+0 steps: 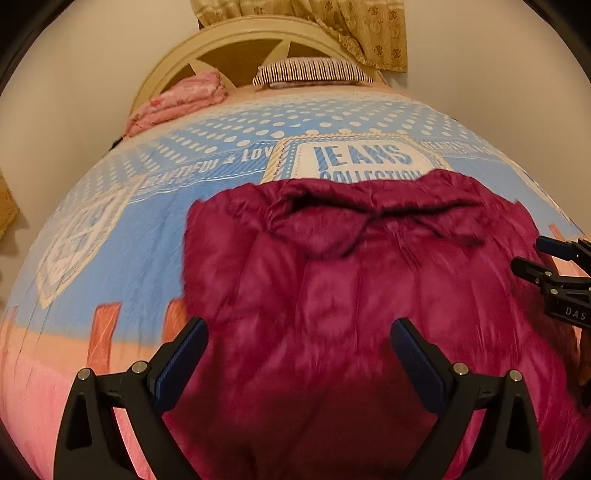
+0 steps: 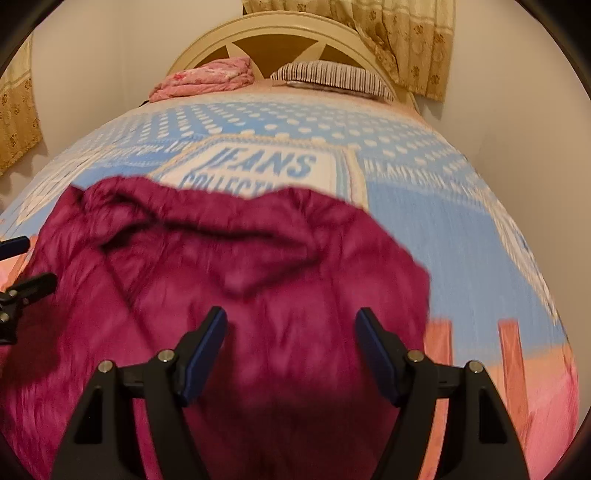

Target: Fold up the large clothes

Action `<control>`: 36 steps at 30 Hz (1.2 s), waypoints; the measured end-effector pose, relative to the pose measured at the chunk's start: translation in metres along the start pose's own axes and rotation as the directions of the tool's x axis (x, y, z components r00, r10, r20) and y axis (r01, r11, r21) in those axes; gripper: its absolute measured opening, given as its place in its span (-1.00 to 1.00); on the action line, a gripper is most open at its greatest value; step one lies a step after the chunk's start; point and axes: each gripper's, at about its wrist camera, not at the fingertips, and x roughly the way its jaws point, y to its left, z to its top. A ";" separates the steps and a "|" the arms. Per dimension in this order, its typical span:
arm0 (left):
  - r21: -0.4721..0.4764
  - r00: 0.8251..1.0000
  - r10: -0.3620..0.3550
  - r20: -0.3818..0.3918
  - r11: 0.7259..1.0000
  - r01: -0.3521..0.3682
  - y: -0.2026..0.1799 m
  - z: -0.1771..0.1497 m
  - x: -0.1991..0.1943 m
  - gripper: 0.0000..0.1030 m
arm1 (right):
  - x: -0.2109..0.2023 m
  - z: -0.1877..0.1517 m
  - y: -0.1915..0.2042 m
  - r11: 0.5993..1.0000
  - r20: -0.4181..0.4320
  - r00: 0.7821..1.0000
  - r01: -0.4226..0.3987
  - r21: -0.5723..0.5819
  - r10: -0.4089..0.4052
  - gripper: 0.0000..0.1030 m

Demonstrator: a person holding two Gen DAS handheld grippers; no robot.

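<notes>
Two views. Left wrist view: left gripper (image 1: pixel 297 334), jaws wide and empty, sits low in frame over a magenta garment (image 1: pixel 343 280) spread on the bed (image 1: pixel 122 236); right gripper (image 1: pixel 526 254) enters at right edge, spread. Right wrist view: right gripper (image 2: pixel 291 325), wide, over the garment (image 2: pixel 229 280); striped pillow (image 2: pixel 332 77) at top.

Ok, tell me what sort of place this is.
Most likely a home bedroom: a bed with a printed blue bedspread, a striped pillow against a curved headboard, and curtains behind it.
</notes>
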 end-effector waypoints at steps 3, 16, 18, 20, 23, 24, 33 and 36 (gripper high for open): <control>0.012 1.000 0.019 0.019 1.000 -0.020 0.001 -0.022 -0.017 0.94 | -0.014 -0.024 0.000 1.000 -0.002 1.000 -0.012 0.011 0.012 0.45; -0.110 1.000 0.014 0.008 0.994 -0.013 0.028 -0.099 -0.065 0.94 | -0.072 -0.112 -0.018 0.991 -0.022 1.000 0.008 0.137 -0.005 0.58; -0.129 1.000 0.011 -0.002 0.992 -0.011 0.035 -0.115 -0.074 0.94 | -0.081 -0.124 -0.019 0.990 -0.029 0.999 0.017 0.141 -0.013 0.58; -0.136 1.000 0.019 -0.005 0.990 -0.020 0.041 -0.130 -0.083 0.94 | -0.090 -0.136 -0.021 0.988 -0.031 0.999 0.020 0.154 -0.016 0.58; -0.149 0.999 0.042 -0.013 0.988 -0.043 0.049 -0.150 -0.092 0.94 | -0.101 -0.154 -0.025 0.982 -0.041 0.999 0.016 0.186 -0.009 0.59; -0.153 0.999 0.038 -0.016 0.987 -0.040 0.052 -0.155 -0.094 0.94 | -0.103 -0.159 -0.026 0.981 -0.043 0.999 0.018 0.192 -0.010 0.59; -0.134 0.999 0.044 -0.020 0.990 -0.046 0.056 -0.195 -0.120 0.94 | -0.130 -0.192 -0.021 0.978 -0.041 0.999 0.037 0.204 -0.029 0.61; -0.126 0.998 0.050 -0.027 0.991 -0.053 0.057 -0.208 -0.126 0.94 | -0.142 -0.207 -0.015 0.980 -0.038 0.998 0.046 0.195 -0.039 0.63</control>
